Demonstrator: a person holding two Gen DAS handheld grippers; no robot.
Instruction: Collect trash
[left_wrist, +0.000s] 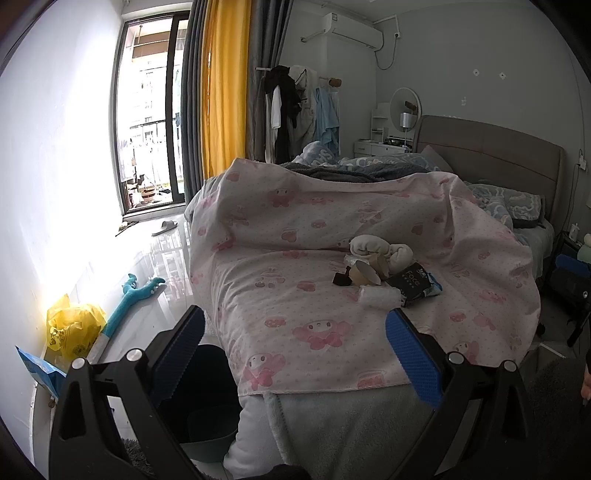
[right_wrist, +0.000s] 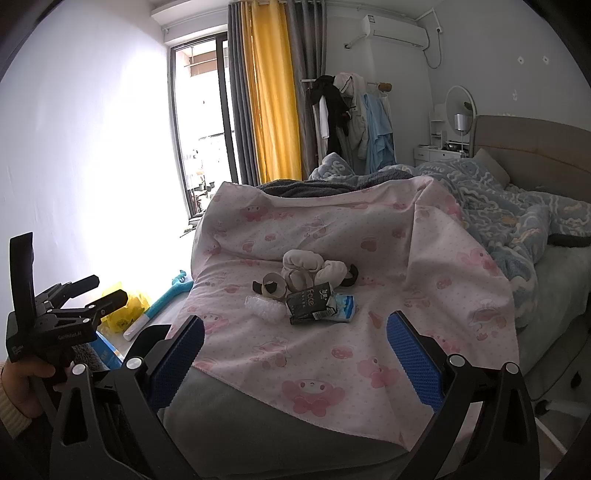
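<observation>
Left gripper (left_wrist: 293, 332) jaws wide, empty | yellow bag (left_wrist: 72, 326) on floor | trash pile (right_wrist: 303, 291) mid-bed on pink sheet (right_wrist: 332, 229) | black packet (right_wrist: 306, 303) reads "face" | right gripper (right_wrist: 295, 332) jaws wide, empty

A home bedroom: ahead of the tongs a bed (right_wrist: 535, 332) under a pink cartoon-print quilt (right_wrist: 332, 229), beyond it a padded headboard (left_wrist: 491, 147), clothes rack (right_wrist: 347, 110), yellow curtain (left_wrist: 223, 85) and wall air conditioner (left_wrist: 354, 31).
</observation>
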